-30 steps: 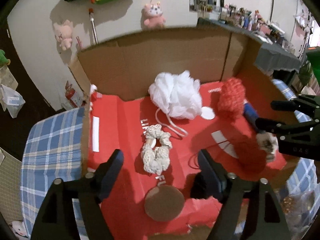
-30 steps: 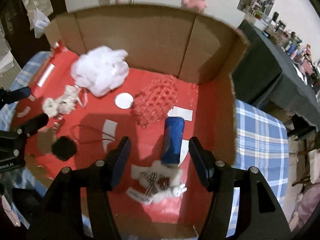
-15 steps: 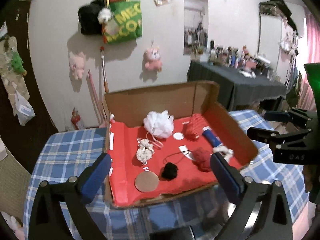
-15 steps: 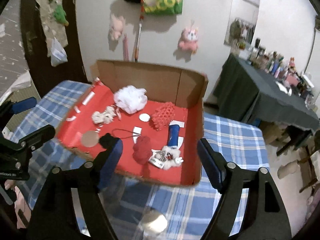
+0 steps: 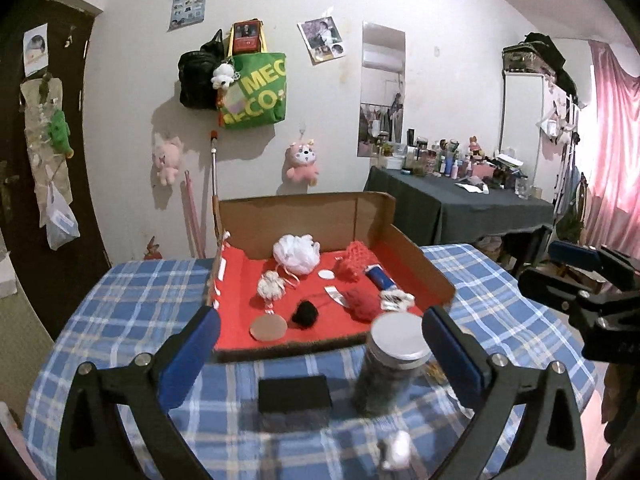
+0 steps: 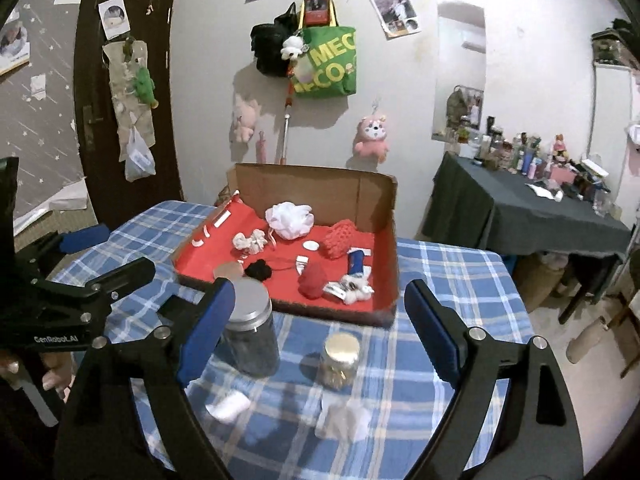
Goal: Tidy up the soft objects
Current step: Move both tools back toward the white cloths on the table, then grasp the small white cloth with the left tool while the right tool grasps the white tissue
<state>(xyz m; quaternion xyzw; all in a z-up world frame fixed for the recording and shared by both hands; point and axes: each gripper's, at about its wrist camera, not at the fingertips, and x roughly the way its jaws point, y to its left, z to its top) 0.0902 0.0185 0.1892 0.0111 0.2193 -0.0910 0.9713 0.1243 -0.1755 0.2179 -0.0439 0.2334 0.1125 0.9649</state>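
The left gripper (image 5: 320, 354) is held with its jaws spread wide, and nothing is gripped between them. The right gripper (image 6: 320, 326) is held beside it, and its jaws have just been opening; nothing is pressed by their blue pads (image 6: 206, 332). Both grippers are pointed forward and tilted a little downward. Below the left gripper, fingertips of a hand (image 6: 54, 376) are seen.

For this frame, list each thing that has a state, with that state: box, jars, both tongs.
Cardboard box: open, soft things lying inside.
Large jar: upright, silver lid on.
Small jar: upright, gold lid on.
Left tongs: open, empty.
Right tongs: open, empty, jaws just been opening.
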